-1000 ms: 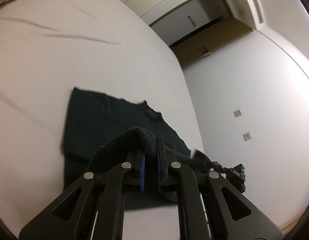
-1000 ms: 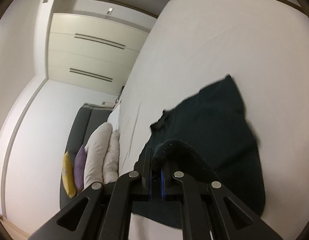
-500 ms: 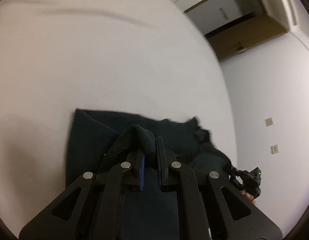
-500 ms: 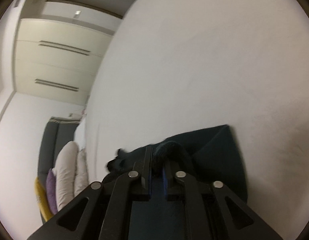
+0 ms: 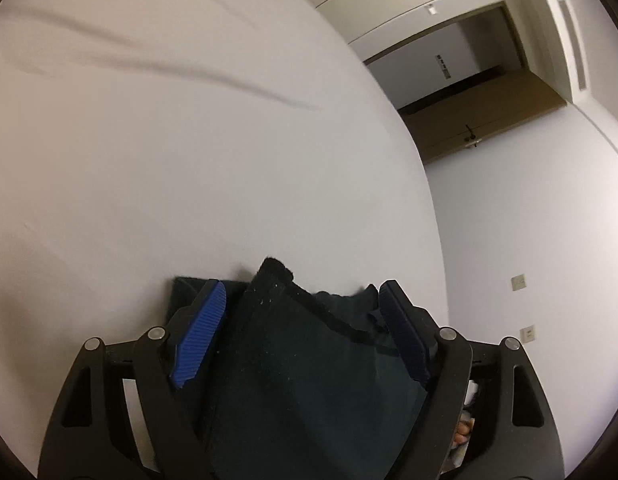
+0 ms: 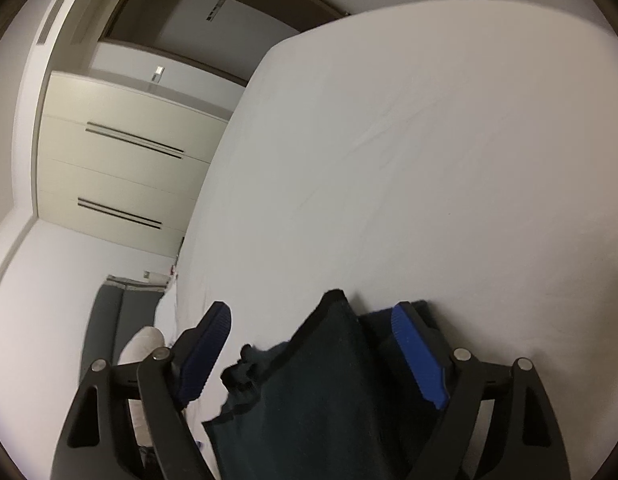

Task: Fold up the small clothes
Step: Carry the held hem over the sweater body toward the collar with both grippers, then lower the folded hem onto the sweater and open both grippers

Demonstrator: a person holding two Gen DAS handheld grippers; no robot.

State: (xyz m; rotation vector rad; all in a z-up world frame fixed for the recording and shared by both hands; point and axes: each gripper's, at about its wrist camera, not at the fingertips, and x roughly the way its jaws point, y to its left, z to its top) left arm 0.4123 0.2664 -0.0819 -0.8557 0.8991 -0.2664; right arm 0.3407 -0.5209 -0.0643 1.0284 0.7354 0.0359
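A small dark green garment lies folded over itself on the white bed sheet. My left gripper is open, its blue pads spread on either side of a raised corner of the cloth. The garment also shows in the right wrist view, lying on the sheet. My right gripper is open too, its pads wide apart around the other corner. Neither gripper holds the cloth.
The bed edge runs along the right of the left wrist view, with a wall and a wooden door beyond. In the right wrist view a cream wardrobe, a grey sofa and a white pillow lie past the bed's left edge.
Both grippers carried the held edge of the garment forward over the rest of it, lowered it, then opened and let it go. The cloth now lies doubled.
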